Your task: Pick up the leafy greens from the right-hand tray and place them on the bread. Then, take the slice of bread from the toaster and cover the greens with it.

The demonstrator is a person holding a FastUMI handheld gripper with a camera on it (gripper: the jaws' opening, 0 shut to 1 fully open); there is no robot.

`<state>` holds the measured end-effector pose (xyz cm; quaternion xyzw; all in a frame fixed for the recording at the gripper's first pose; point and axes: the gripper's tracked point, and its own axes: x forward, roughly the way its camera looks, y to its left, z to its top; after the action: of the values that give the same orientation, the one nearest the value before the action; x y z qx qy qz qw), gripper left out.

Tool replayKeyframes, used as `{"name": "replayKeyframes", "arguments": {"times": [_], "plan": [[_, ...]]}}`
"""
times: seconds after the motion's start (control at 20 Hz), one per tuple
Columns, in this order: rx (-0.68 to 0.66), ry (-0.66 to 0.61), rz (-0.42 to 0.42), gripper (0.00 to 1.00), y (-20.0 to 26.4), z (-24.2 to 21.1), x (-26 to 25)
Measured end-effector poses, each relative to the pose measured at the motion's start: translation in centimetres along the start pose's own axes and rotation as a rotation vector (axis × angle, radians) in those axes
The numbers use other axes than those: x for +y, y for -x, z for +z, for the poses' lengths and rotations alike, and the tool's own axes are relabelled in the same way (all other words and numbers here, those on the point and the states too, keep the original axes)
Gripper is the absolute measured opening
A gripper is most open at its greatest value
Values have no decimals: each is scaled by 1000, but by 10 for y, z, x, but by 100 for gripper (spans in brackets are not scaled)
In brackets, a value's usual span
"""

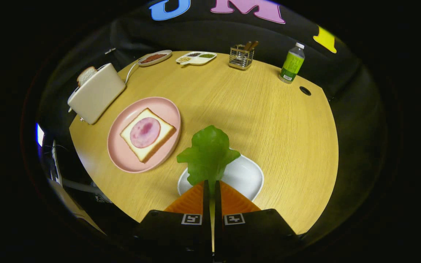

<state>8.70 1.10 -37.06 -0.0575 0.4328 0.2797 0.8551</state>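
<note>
Bare table [232, 98] between white tray [247, 175] and pink plate [122, 153], seemingly unobstructed.

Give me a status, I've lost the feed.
Hand-held gripper shut on leafy greens, lifted over white tray. Bread on pink plate, beyond fingers. Path clear.

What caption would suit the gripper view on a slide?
Tongs shut on green lettuce leaf, lifted above white tray; ham-topped bread waits on pink plate.

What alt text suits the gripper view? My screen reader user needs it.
The gripper is shut on a lettuce leaf, above a white tray. Beyond lie bread with ham on a pink plate and a toaster.
</note>
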Motion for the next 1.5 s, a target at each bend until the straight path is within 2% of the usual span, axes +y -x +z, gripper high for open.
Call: {"name": "replayKeyframes", "arguments": {"times": [0.2, 0.4, 0.65, 0.85, 0.95, 1.1, 1.15, 1.25, 1.5], "plan": [[-60, 12, 57, 7, 19, 38, 48], [-79, 14, 123, 7, 18, 66, 100], [-61, 46, 136, 8, 2, 83, 133], [-37, 39, 118, 7, -13, 84, 135], [-50, 9, 120, 22, -15, 89, 135], [-72, 9, 114, 91, -16, 93, 135], [-75, 10, 113, 94, -16, 94, 134], [-81, 20, 101, 91, -11, 94, 131], [-167, 18, 102, 91, 20, 112, 140]]}}
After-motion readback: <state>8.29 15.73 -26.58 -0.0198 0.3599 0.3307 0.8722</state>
